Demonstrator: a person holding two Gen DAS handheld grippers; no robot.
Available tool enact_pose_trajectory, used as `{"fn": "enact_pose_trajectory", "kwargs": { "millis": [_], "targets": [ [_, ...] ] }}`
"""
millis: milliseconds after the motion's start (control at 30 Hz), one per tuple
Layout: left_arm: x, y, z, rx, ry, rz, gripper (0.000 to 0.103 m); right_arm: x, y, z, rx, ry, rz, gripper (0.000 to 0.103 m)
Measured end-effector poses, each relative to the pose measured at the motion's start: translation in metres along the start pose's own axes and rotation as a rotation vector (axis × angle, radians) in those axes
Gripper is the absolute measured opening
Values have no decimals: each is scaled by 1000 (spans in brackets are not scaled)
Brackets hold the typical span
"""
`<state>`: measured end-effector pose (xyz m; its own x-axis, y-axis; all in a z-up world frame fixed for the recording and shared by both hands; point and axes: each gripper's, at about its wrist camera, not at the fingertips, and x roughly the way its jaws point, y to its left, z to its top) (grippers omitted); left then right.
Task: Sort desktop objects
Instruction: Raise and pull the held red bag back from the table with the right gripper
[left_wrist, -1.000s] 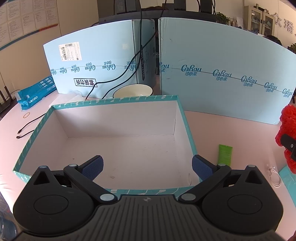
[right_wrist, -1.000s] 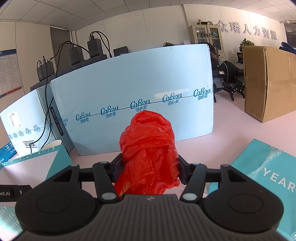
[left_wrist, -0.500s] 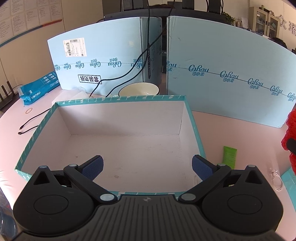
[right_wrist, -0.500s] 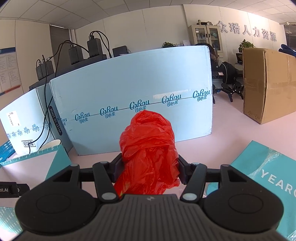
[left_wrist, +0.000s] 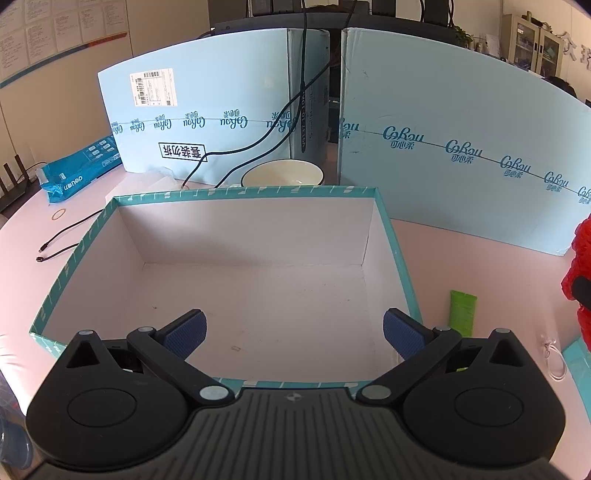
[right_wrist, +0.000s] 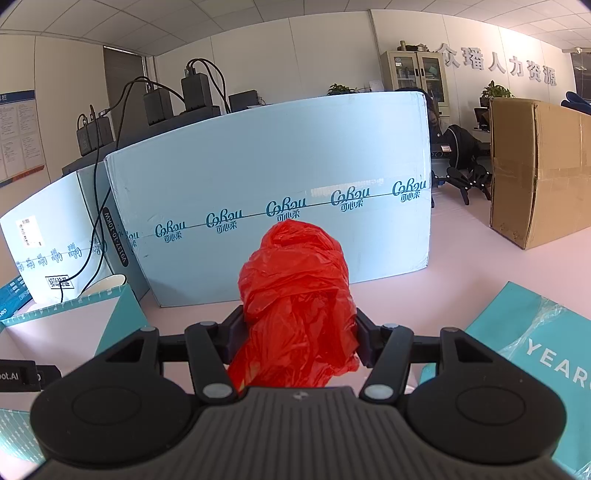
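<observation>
Little has changed over the last second: right claw stays clamped on the crumpled red plastic bag, lifted off the pink worktop, so dropping it in is not yet done. Left claw hangs wide and empty over the teal-rimmed box. Only the left view shows the box's bare floor and a green tube beside it
</observation>
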<state>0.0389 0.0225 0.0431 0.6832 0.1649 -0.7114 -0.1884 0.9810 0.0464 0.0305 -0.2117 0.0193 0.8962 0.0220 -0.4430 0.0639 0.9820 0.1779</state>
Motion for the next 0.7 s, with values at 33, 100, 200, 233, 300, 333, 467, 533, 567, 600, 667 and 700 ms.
{"fn": "enact_pose_trajectory", "kwargs": {
  "millis": [33,100,200,233,300,333,467,533,567,600,667,700],
  "targets": [
    [0,0,0,0,0,0,102,0,0,0,0,0,0,61],
    [0,0,0,0,-2,-1,102,0,0,0,-1,0,0,61],
    [-1,0,-1,0,-5,-1,102,0,0,0,-1,0,-2,61],
    [-1,0,-1,-1,-6,0,102,0,0,0,0,0,-2,61],
    [-2,1,-1,-2,-10,-1,102,0,0,0,1,-1,-2,61],
    [-3,2,0,-3,-13,-1,102,0,0,0,0,-1,-1,61],
    [-4,3,0,-7,-18,3,102,-1,2,-1,-3,-3,2,61],
    [-4,6,0,-13,-18,6,102,-1,4,0,-5,-4,5,61],
    [-4,7,0,-16,-18,8,102,-1,4,0,-6,-5,6,61],
    [-4,8,0,-19,-17,10,102,-1,5,0,-7,-6,8,61],
    [-4,10,0,-25,-16,14,102,-1,6,0,-9,-6,11,61],
    [-4,12,0,-28,-15,16,102,0,7,-1,-10,-5,13,61]
  ]
}}
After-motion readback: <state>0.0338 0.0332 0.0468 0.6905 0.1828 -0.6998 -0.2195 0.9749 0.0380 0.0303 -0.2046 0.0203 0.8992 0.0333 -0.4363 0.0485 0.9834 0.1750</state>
